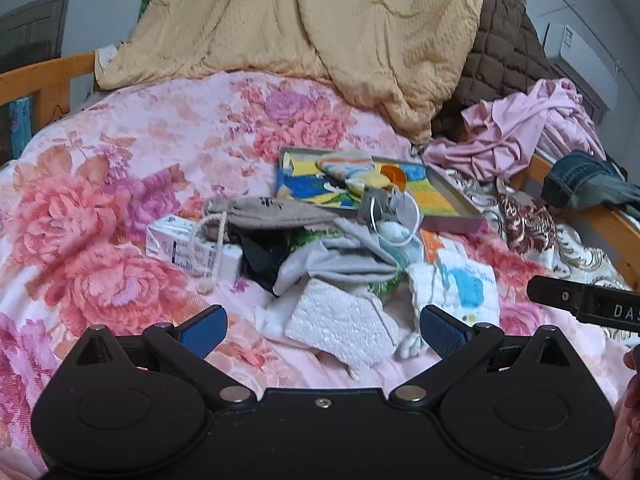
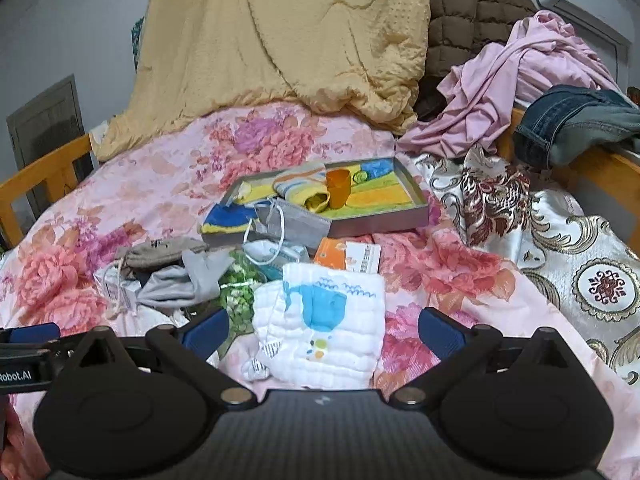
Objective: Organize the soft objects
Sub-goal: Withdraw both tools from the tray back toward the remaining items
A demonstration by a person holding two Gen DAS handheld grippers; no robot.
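Note:
A pile of small items lies on the floral bed cover. My left gripper is open and empty, with a white foam block between its fingers. My right gripper is open and empty, with a white folded cloth with a blue print between its fingers; the cloth also shows in the left wrist view. Behind lie a grey sock, a beige drawstring pouch, a grey face mask and a striped sock in a colourful tray.
An orange cup stands in the tray. Small cardboard boxes and an orange packet sit in the pile. A yellow quilt, pink garment, jeans and brocade cloth lie behind and right. Wooden bed rails border the bed.

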